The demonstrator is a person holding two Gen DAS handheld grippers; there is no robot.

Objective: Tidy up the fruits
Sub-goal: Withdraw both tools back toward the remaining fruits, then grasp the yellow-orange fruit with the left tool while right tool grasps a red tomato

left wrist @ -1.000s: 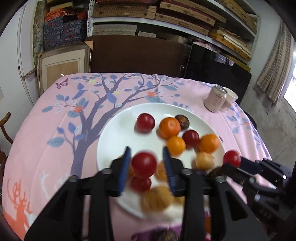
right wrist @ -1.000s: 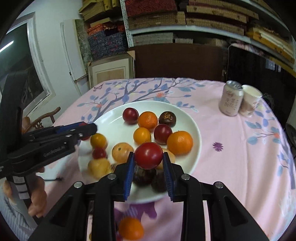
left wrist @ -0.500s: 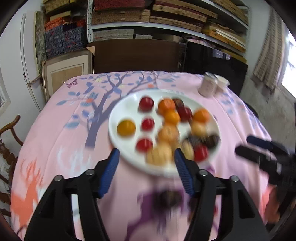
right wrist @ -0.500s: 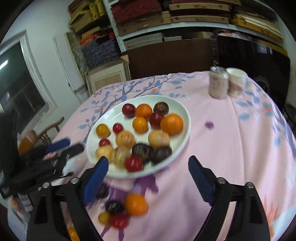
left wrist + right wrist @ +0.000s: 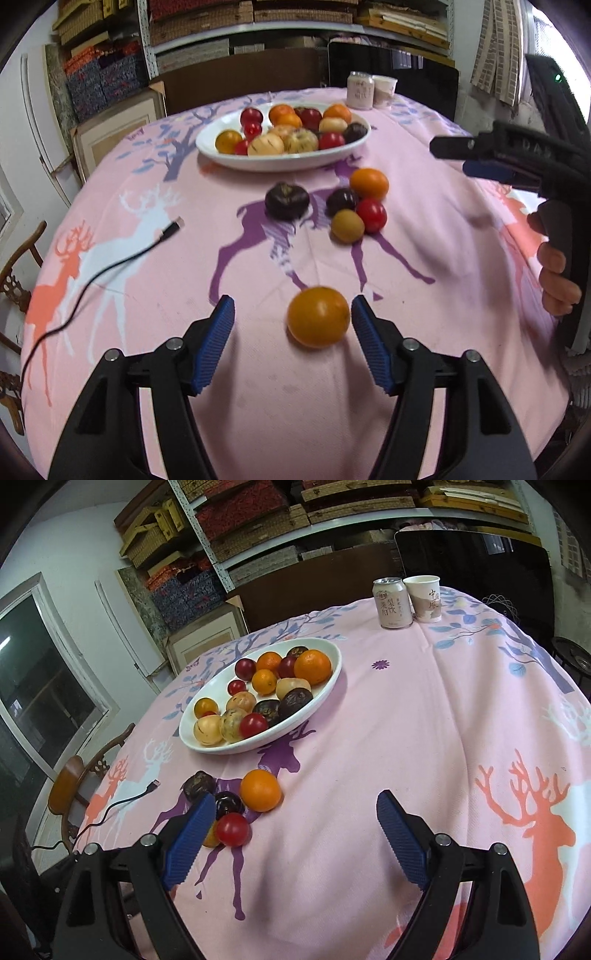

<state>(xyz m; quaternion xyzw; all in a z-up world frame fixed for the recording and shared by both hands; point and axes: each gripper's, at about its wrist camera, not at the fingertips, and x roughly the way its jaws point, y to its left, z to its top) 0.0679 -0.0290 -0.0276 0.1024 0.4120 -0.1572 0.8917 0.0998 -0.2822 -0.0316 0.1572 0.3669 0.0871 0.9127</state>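
L gripper (image 5: 293, 312) — jaws apart, an orange fruit (image 5: 318, 316) on the cloth betw. the blue pads, nearer the R pad, neither pad pressing on it. R gripper (image 5: 295, 812) — jaws wide, only pink tablecloth (image 5: 424, 720) betw. them, nothing held.

White plate (image 5: 325, 698) sits mid-table, piled w/ fruit: oranges, red tomatoes, dark purple rounds, pale yellow-brown ones. Loose group on the cloth near the plate's front edge: big dark fruit (image 5: 287, 199), orange (image 5: 369, 183), small dark fruit (image 5: 341, 201), red tomato (image 5: 371, 215), brownish-yellow fruit (image 5: 347, 225). In the R wrist view that group lies just beside the L finger of the R gripper; the red tomato is touching the small dark one.

Far side of table: pink can (image 5: 392, 603) w/ Chinese characters down its side, too small to read surely, & touching-close paper cup (image 5: 424, 598), also printed w/ Chinese characters. Black USB cable (image 5: 110, 266) trails over the cloth's L side. Cloth print: deer, tree, leaves.
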